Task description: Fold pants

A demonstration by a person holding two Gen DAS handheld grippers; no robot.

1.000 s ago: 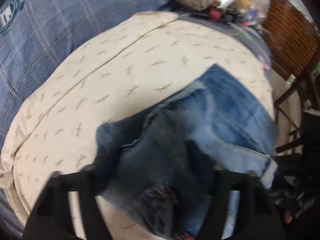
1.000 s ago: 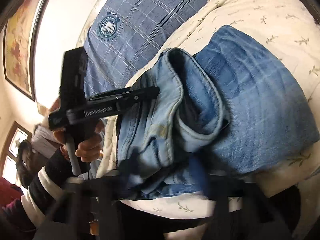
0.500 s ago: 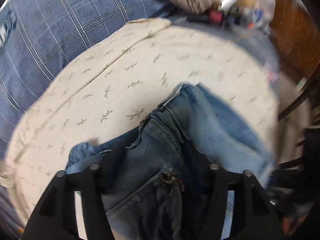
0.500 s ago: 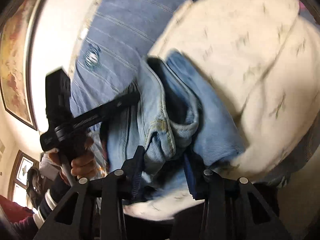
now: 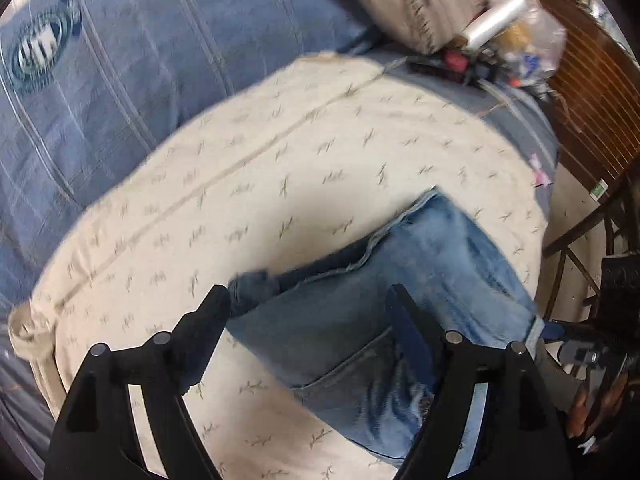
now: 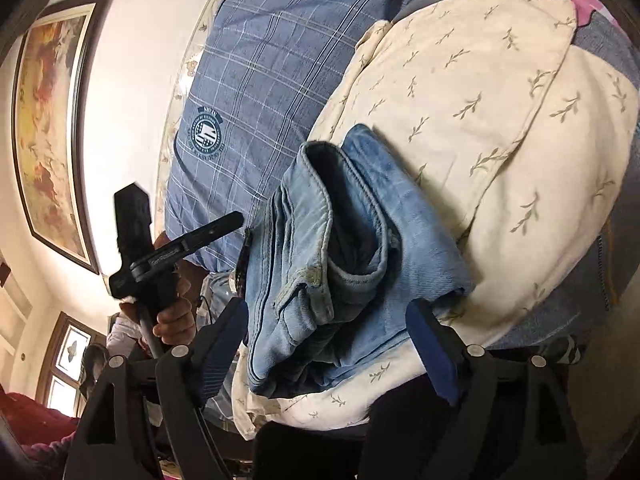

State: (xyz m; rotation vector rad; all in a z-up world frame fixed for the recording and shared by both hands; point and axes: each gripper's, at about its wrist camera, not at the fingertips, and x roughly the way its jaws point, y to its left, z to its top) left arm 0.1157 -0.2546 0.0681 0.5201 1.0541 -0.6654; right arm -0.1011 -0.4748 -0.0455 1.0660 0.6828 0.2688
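Note:
The blue jeans (image 5: pixel 384 304) lie folded in a thick bundle on the cream leaf-print cushion (image 5: pixel 248 184). My left gripper (image 5: pixel 310 300) is open, its fingers apart on either side of the bundle's near end, not closed on it. In the right wrist view the jeans (image 6: pixel 340 280) show their stacked layers and hem. My right gripper (image 6: pixel 324 316) is open, its blue pads spread wide around the bundle's edge. The left gripper (image 6: pixel 224 224) and the hand holding it appear at the left of that view.
A blue plaid bed cover (image 5: pixel 120 80) with a round logo surrounds the cushion. A pillow, a plastic roll and clutter (image 5: pixel 492 28) lie at the far end. A wooden chair (image 5: pixel 600 120) stands at the right. A framed painting (image 6: pixel 52 128) hangs on the wall.
Both grippers have opened and let go of the jeans, which now rest folded on the cushion. Both have drawn back a little from the bundle.

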